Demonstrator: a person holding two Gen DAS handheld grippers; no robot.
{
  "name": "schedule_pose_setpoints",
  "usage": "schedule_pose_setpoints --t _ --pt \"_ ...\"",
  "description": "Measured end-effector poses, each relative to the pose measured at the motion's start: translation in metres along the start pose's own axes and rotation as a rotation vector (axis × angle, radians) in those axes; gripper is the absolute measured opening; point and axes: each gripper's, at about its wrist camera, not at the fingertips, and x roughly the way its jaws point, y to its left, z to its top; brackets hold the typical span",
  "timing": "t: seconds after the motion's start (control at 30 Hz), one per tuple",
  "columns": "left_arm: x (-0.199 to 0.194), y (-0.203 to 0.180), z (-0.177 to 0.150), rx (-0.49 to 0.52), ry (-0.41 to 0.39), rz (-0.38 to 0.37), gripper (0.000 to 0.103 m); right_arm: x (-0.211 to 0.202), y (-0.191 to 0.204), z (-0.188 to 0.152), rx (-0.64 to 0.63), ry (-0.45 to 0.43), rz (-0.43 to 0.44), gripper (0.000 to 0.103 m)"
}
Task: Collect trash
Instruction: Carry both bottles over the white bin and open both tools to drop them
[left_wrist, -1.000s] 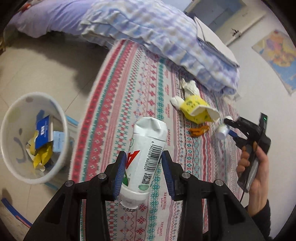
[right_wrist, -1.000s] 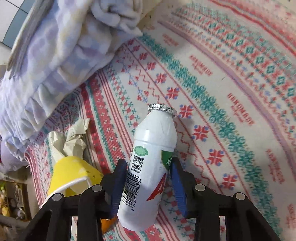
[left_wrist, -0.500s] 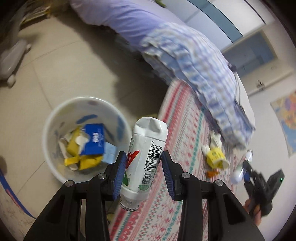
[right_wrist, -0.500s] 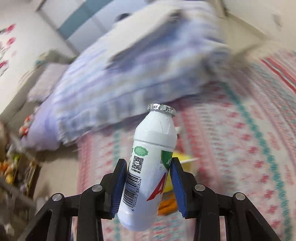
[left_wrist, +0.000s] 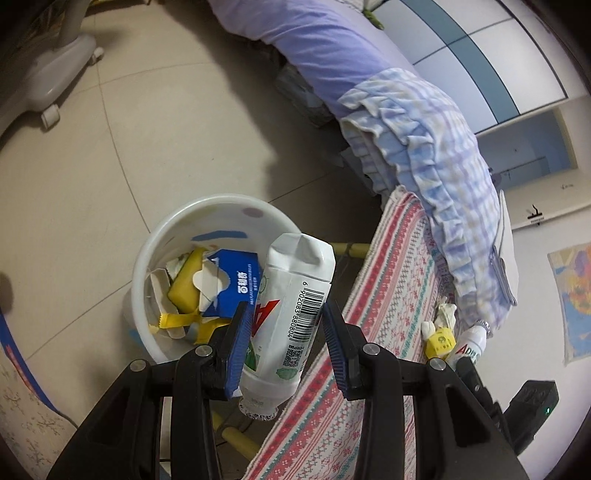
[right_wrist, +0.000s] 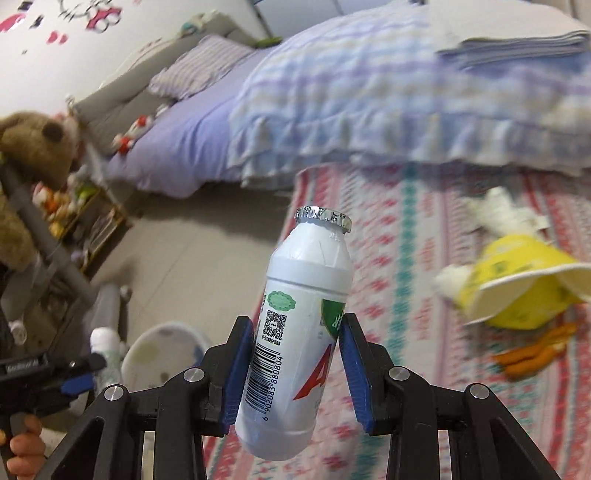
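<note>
Two white drink bottles are in play, one clamped in each hand-held gripper. The left gripper (left_wrist: 288, 332) grasps a dented white bottle (left_wrist: 291, 306) upside down, its blue pads pressed against the sides and its foil-capped mouth hanging below them. This bottle hangs over the near rim of a white wastebasket (left_wrist: 177, 229) that stands on the tiled floor (left_wrist: 92, 166) just off the edge of a patterned red-and-teal bedspread (left_wrist: 391, 280). Inside the basket lie a torn blue carton (left_wrist: 232, 280) and yellow wrappers (left_wrist: 184, 291).

The right gripper (right_wrist: 295, 365) is closed on a second white bottle (right_wrist: 299, 321), upright with its crimped foil lid (right_wrist: 323, 218) on top, held above the bedspread's edge (right_wrist: 417, 236). From the right wrist view the basket (right_wrist: 159, 350) shows low at the left, with the left gripper (right_wrist: 74, 376) and the person's fingers (right_wrist: 22, 443) on its handle beside it.

More rubbish lies on the bedspread near a folded blue-checked quilt (right_wrist: 388, 92): a crushed yellow paper cup (right_wrist: 517, 284), crumpled white tissue (right_wrist: 506, 214) behind it, and orange peel scraps (right_wrist: 535, 358) in front of it. A brown plush bear (right_wrist: 33, 140) sits at the far left on a grey frame.
</note>
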Motion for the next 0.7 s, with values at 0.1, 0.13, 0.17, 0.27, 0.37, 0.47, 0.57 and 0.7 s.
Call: schedule_pose_setpoints --t 0.1,0.13,0.17,0.27,0.37,0.47,0.57,0.7 --pt "0.004 0.007 0.003 -0.025 0.006 0.007 0.042 0.011 0.014 -0.007 -0.006 0.027 0.038 0.042" --pt "0.005 0.01 0.004 -0.037 0.01 0.02 0.043 0.015 0.02 -0.009 -0.01 0.036 0.052 0.042" --pt "0.005 0.012 0.005 -0.04 0.013 0.033 0.044 0.019 0.027 -0.012 -0.017 0.044 0.064 0.042" --pt "0.002 0.022 0.006 -0.063 -0.002 0.074 0.06 0.028 0.047 -0.018 -0.054 0.061 0.095 0.042" --pt "-0.006 0.032 0.008 -0.093 -0.025 0.068 0.061 0.034 0.061 -0.023 -0.088 0.073 0.115 0.042" --pt "-0.019 0.041 0.01 -0.123 -0.052 0.065 0.061 0.041 0.069 -0.026 -0.104 0.087 0.13 0.042" --pt "-0.031 0.051 0.011 -0.173 -0.077 0.06 0.061 0.049 0.076 -0.03 -0.112 0.104 0.137 0.042" --pt "-0.044 0.057 0.013 -0.208 -0.125 0.083 0.061 0.063 0.089 -0.034 -0.121 0.133 0.165 0.042"
